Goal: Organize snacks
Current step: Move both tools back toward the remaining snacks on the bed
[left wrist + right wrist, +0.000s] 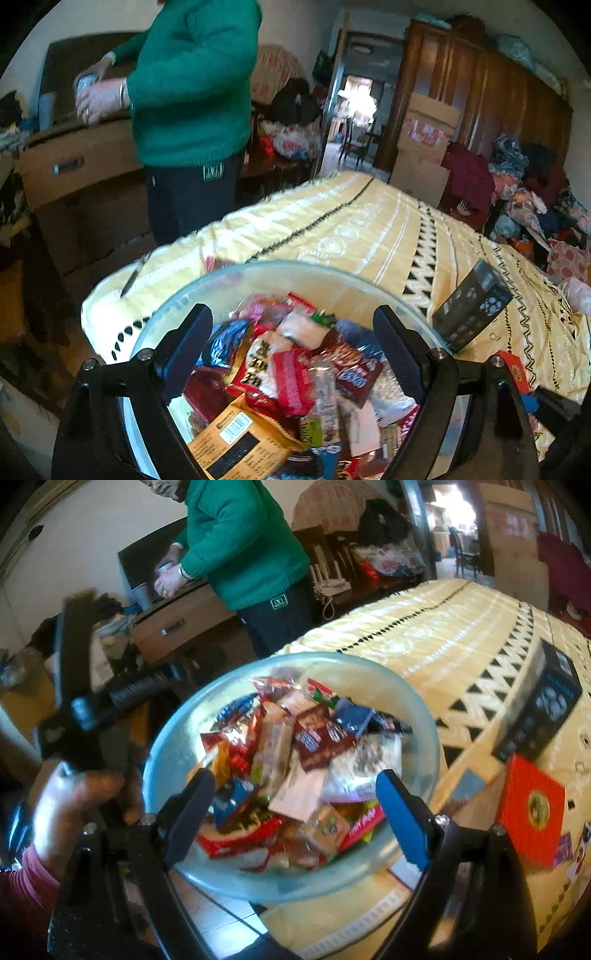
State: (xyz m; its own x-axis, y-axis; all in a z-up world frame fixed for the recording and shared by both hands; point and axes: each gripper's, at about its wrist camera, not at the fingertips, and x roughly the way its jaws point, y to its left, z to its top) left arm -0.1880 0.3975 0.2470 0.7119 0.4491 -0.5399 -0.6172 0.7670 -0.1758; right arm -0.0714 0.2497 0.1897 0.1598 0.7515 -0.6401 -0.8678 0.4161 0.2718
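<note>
- Left gripper [291,347] fills the bottom of its own view, fingers spread wide with nothing between the pads, hanging over the bowl [258,267].
- Right gripper [295,801] is likewise spread wide and empty, poised above the same bowl from the other side; the left gripper and the hand [74,805] carrying it show at that view's left edge.
- Snacks [295,373] lie heaped in the bowl: red, blue, brown and white packets, mixed with no sorting by kind that I can see.
- Bowl sits at the near corner of the table, on the yellow cloth [332,229], partly overhanging the edge as far as the right view shows.
- Still outside the bowl: a dark box [543,701] standing tilted on the cloth, a red box [532,808] beside it, and a small packet or two by the red box, too blurred to name.
- Judgement: most loose packets look gathered; the boxes and those stray bits remain, if they count as snacks.
- Someone in a green sweater [192,81] stands behind at a drawer unit, not involved.
</note>
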